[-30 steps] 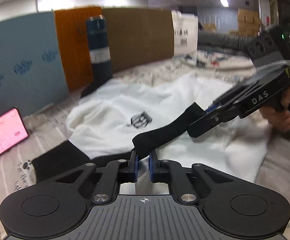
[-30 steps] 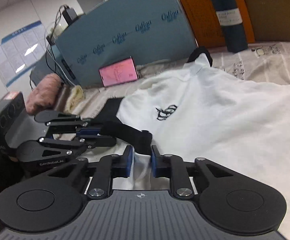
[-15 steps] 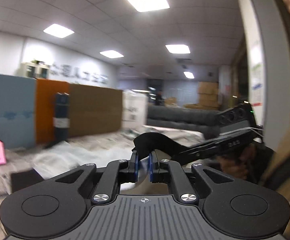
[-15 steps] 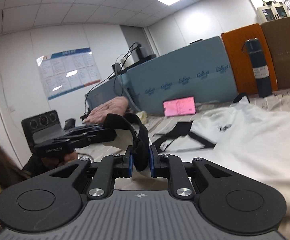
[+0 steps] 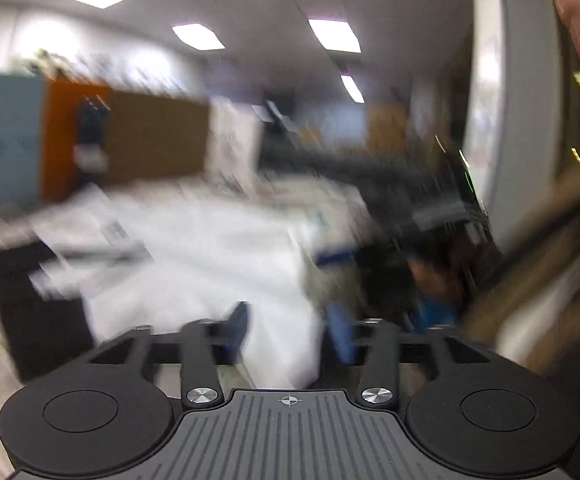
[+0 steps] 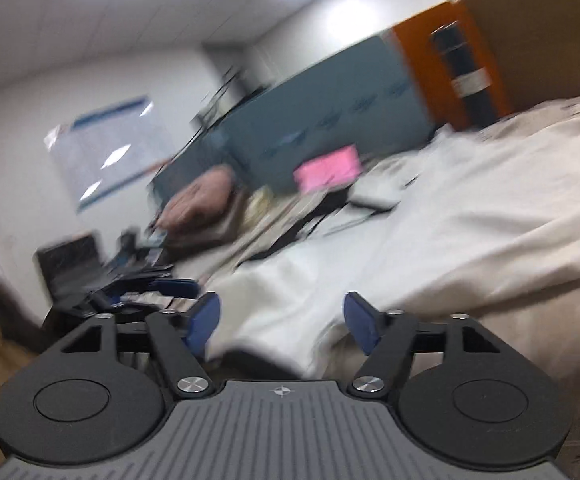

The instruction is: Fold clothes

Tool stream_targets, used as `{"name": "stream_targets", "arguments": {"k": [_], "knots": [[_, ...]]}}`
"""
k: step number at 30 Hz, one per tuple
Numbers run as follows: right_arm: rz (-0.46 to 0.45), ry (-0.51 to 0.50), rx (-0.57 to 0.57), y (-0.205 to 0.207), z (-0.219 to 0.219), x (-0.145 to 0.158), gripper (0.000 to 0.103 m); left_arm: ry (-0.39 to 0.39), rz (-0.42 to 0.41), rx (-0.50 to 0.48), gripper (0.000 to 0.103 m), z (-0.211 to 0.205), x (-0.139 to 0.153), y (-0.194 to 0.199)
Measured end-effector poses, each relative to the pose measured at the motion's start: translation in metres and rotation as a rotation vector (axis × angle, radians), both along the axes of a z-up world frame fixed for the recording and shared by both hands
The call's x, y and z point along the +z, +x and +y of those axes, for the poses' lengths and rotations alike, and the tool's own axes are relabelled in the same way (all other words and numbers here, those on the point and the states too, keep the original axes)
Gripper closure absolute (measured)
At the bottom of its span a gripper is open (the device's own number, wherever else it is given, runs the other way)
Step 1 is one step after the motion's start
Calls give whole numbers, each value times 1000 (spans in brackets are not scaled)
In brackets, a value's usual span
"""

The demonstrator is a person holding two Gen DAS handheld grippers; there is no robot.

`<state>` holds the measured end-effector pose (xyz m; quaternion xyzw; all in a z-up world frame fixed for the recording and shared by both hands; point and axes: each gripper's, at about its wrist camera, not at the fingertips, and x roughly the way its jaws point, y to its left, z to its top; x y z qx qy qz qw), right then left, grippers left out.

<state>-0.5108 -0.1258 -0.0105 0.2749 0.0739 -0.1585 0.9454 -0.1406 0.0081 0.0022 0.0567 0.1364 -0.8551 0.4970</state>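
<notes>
Left wrist view: both jaws are opening, empty, with the white garment point(image 5: 226, 248) lying ahead below them.

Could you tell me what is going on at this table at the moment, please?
A person is folding clothes with a handheld two-finger gripper in each hand. Both the left gripper and the right gripper have their jaws opening, with nothing pinched between the blue pads. A white cloth garment lies spread on the pale patterned table cover just beyond them. Both views are motion-blurred, so how the garment is folded is hard to tell.
</notes>
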Motion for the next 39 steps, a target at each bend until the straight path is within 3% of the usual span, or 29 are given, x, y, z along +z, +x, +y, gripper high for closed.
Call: {"name": "stream_targets", "arguments": {"k": [3, 5, 7, 10, 13, 15, 19, 25, 33, 39], "knots": [[-8, 31, -255, -16, -20, 7, 31, -57, 161, 141, 34, -24, 29, 7], [12, 49, -391, -19, -35, 10, 29, -40, 300, 191, 25, -46, 47, 11], [50, 46, -488, -18, -48, 14, 23, -10, 401, 193, 23, -64, 66, 9], [161, 33, -619, -10, -61, 18, 23, 9, 469, 176, 19, -80, 95, -3], [269, -42, -677, 7, -73, 18, 19, 14, 517, 159, 14, -93, 124, -17], [349, -106, -699, 15, -81, 18, 19, -21, 517, 140, 14, -94, 144, -29], [452, -172, -597, 12, -105, 21, 19, -118, 504, 79, 9, -91, 172, -42], [625, -272, -376, 19, -115, 21, 15, -184, 465, 81, 4, -87, 182, -46], [697, -340, -120, 35, -123, 30, 15, -255, 485, 87, 3, -63, 186, -38], [827, -357, 41, 55, -131, 27, 14, -352, 488, 77, 0, -41, 187, -30]]}}
